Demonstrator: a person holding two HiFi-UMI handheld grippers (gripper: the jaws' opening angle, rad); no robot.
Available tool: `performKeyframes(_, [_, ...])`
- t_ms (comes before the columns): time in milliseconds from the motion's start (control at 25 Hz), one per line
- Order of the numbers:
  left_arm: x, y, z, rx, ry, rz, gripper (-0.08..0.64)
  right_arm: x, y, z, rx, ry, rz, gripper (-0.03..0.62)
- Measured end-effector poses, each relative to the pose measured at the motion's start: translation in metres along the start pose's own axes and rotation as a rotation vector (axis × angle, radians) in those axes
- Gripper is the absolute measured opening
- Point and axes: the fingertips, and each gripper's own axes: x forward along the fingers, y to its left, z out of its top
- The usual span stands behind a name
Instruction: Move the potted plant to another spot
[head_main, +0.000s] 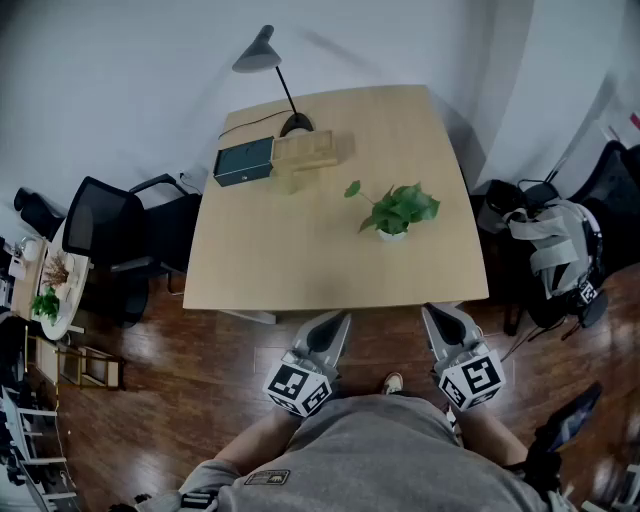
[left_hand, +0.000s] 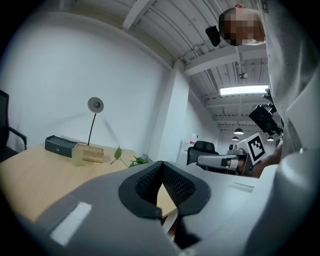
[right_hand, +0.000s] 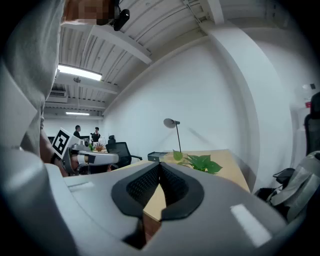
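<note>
green leaves mark the potted plant (head_main: 398, 208), right of centre on the table (head_main: 290, 260), well apart from our left gripper (head_main: 338, 318) and right gripper (head_main: 432, 312), both clenched on nothing. grabbing floppy stems instead of the pot (head_main: 392, 235) could topple it.

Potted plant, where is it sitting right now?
In the head view the potted plant stands right of centre on the table, apart from the wooden block and dark box near its far edge.
</note>
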Motion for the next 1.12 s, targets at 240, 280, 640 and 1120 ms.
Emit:
performKeyframes(240, [0.017, 0.002, -0.006, 0.023, -0.003, 0.025, 0.0, 0.004, -0.015, -0.005, 0.023, 0.009, 0.019, 0.006])
performKeyframes(280, [0.019, 0.002, -0.006, 0.023, 0.005, 0.028, 0.0, 0.005, -0.017, -0.006, 0.025, 0.012, 0.021, 0.006])
performKeyframes(640, [0.064, 0.054, 0.001, 0.013, 0.017, -0.005, 0.0, 0.062, -0.049, -0.006, 0.026, 0.029, -0.024, 0.006])
performKeyframes(1120, [0.14, 0.138, 0.029, -0.006, 0.012, -0.161, 0.0, 0.148, -0.093, 0.015, 0.009, 0.067, -0.166, 0.006])
